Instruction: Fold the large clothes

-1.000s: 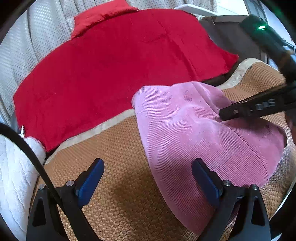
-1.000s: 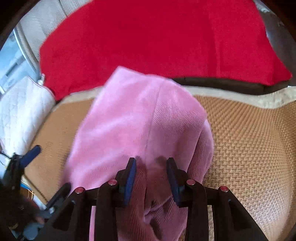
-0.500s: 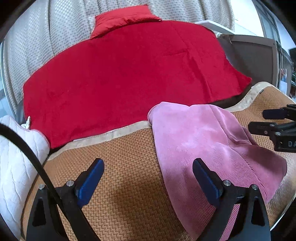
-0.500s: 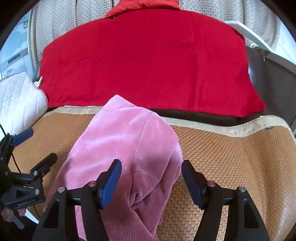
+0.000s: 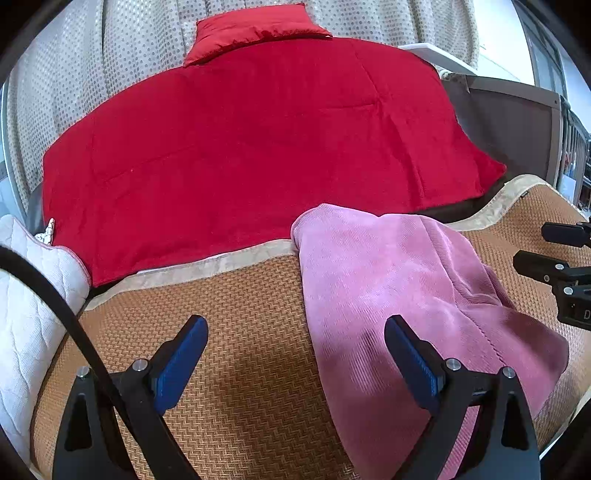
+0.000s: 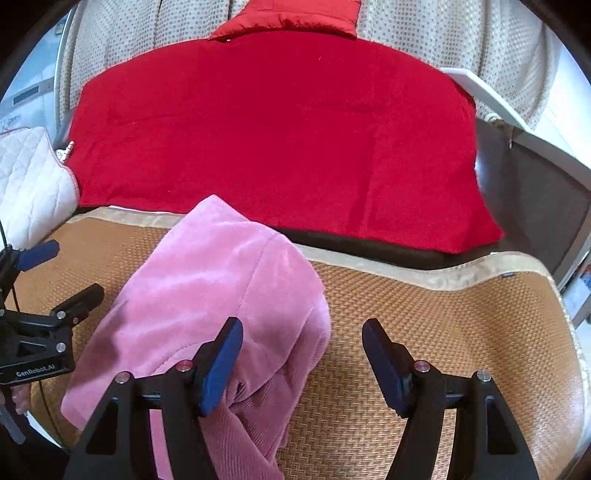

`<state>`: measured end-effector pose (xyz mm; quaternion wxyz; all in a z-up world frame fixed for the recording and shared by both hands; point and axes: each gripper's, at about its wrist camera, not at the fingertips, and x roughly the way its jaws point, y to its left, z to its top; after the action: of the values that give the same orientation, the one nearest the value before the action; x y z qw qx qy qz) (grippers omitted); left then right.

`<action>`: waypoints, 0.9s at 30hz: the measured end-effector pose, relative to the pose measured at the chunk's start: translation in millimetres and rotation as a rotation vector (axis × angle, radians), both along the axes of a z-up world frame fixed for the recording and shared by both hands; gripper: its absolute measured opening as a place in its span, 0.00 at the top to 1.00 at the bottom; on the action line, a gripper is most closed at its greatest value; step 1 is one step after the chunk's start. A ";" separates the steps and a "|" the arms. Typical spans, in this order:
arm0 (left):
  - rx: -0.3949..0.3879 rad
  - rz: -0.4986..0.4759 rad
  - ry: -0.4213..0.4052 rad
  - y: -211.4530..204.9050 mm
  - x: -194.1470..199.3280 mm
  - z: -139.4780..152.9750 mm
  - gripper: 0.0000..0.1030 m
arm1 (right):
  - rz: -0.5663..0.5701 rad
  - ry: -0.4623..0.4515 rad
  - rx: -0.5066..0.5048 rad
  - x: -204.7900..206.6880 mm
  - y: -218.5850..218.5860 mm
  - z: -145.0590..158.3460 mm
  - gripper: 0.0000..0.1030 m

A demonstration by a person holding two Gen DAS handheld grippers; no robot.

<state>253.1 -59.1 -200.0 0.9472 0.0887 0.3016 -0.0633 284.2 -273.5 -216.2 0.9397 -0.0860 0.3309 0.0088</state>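
A folded pink corduroy garment point(image 5: 399, 295) point(image 6: 221, 295) lies on the woven tan mat point(image 5: 236, 332) point(image 6: 443, 325). My left gripper point(image 5: 295, 354) hovers open above the garment's left edge, with nothing between its blue pads. My right gripper point(image 6: 301, 360) is open too, above the garment's right side, with its left pad over the cloth and not pressing it. Each gripper shows at the edge of the other's view: the right gripper point(image 5: 554, 254) and the left gripper point(image 6: 55, 273).
A large red blanket point(image 5: 258, 155) point(image 6: 280, 140) with a red pillow point(image 5: 255, 33) covers the bed behind the mat. A white quilted cushion point(image 5: 26, 314) point(image 6: 29, 177) lies at the left. Dotted curtains point(image 5: 110, 55) hang behind. A dark bed frame point(image 5: 509, 122) stands at the right.
My right gripper let go of the pink garment, opened and drew back and up. The left gripper lifted a little. The garment now lies loose on the mat.
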 end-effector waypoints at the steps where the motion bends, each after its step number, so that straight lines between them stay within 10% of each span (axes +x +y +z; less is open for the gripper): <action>1: -0.003 0.002 0.001 0.3 0.8 0.1 0.07 | -0.005 -0.008 -0.013 -1.2 0.7 0.6 0.31; 27: -0.024 0.028 0.011 11.0 6.6 -1.0 0.07 | 0.006 -0.076 -0.134 -8.5 22.6 1.5 0.31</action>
<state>259.7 -48.1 -200.9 0.9474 0.0726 0.3070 -0.0539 275.7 -250.9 -214.7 0.9437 -0.1498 0.2947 -0.0136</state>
